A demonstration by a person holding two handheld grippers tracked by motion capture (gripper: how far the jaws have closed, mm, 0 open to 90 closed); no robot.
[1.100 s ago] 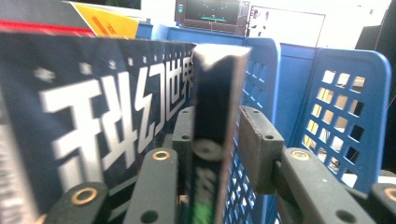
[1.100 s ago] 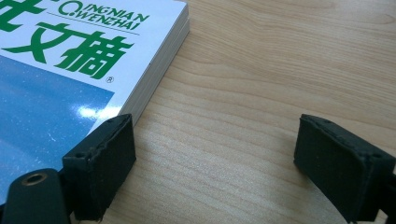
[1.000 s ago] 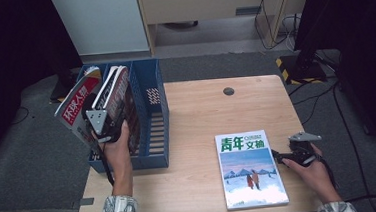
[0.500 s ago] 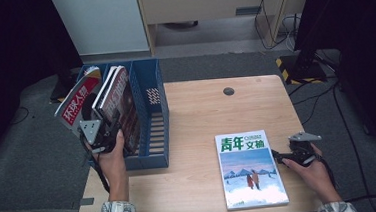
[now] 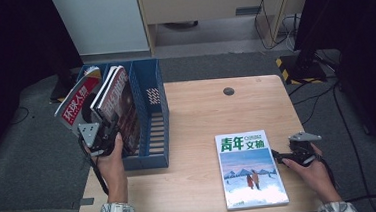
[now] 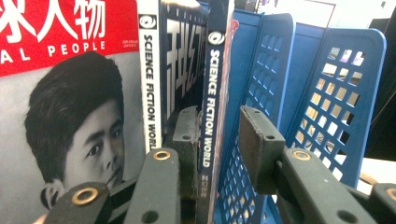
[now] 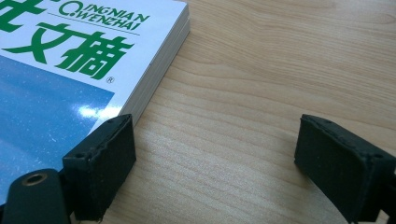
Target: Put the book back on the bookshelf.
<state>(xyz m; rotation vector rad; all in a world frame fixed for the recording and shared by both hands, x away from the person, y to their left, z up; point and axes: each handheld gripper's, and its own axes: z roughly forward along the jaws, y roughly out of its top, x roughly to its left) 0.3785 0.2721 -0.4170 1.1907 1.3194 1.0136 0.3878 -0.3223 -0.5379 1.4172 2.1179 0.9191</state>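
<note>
In the blue rack (image 5: 149, 118) at the counter's (image 5: 201, 115) left edge, the left tongs (image 6: 219, 140) straddle a slim Science Fiction World magazine (image 6: 212, 93), jaws slightly apart, not clearly pinching. Light, floppy, glossy: grip near the spine. Right tongs (image 7: 215, 163) gape empty beside the green-titled magazine (image 5: 247, 164).

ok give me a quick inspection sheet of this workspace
surface: wooden table
job's things: blue rack at left holds a red magazine and two Science Fiction World magazines; green-titled magazine lies flat front right
clutter: small dark disc on the table
grippers: left claw open, astride one Science Fiction World spine; right claw open at the green-titled magazine's edge
cables: cable trails from the left claw; floor cables behind
surroundings: dark floor, white panel
</note>
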